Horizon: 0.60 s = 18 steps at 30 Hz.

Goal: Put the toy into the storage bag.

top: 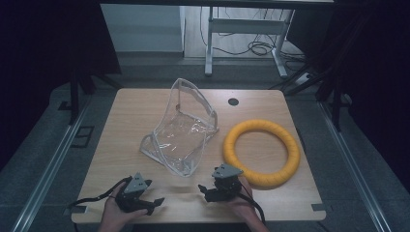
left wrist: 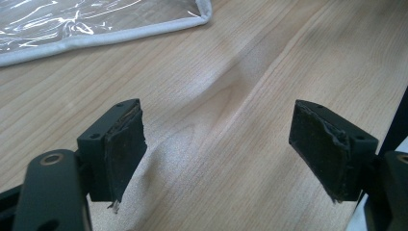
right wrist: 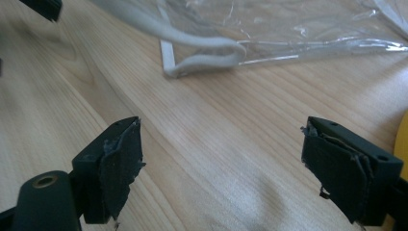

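Both of your tools rest low at the near edge of the tabletop (top: pixel 145 104), and both stand wide open with nothing between the jaws. Your left tool (top: pixel 153 199) points right, toward the middle; your right tool (top: pixel 202 188) points left, so the two tips face each other across a bare strip of wood.

The clear plastic bag (top: pixel 181 130) sits just beyond them, near the middle of the tabletop. Its long axis runs from the near corner, between your two tools, away toward the far edge, where its upper part stands up. That near corner, with its white piping, lies ahead of and close to your right tool; in the right gripper view the folded white edge (right wrist: pixel 202 60) is straight in front of the jaws, apart from them. In the left gripper view the bag's trimmed edge (left wrist: pixel 96 36) lies farther off, up and to the left.

The yellow ring (top: pixel 261 152) lies flat to the right of the bag, just beside your right hand (top: pixel 244 205). Your right tool looks nearer to the bag's corner.
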### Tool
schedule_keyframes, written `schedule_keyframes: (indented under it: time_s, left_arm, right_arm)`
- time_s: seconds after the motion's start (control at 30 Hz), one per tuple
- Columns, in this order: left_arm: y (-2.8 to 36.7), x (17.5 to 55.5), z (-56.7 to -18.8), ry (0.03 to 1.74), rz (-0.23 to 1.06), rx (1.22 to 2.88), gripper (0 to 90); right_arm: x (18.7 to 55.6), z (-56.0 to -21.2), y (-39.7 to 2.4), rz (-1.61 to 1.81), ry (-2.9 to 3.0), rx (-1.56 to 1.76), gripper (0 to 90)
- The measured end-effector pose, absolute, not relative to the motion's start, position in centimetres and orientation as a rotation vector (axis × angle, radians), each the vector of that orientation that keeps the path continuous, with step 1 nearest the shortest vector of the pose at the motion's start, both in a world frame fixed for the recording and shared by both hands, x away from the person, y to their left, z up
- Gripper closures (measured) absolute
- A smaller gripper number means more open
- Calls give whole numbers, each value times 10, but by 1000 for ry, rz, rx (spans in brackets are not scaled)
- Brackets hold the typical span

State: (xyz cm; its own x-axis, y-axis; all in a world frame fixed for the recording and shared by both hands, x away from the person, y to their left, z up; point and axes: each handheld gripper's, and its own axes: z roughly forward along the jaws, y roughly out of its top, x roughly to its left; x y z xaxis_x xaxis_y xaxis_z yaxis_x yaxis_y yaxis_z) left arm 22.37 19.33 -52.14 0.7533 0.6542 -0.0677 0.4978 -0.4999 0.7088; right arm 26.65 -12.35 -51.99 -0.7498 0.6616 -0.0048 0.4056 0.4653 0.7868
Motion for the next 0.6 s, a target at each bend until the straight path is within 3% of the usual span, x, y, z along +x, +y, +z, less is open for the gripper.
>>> schedule_keyframes:
  time_s: [0.6]
  left_arm:
    - [192,223,-523,846,266,2211,200]
  right_arm:
    - [268,-513,-130,1292,2387,929,209]
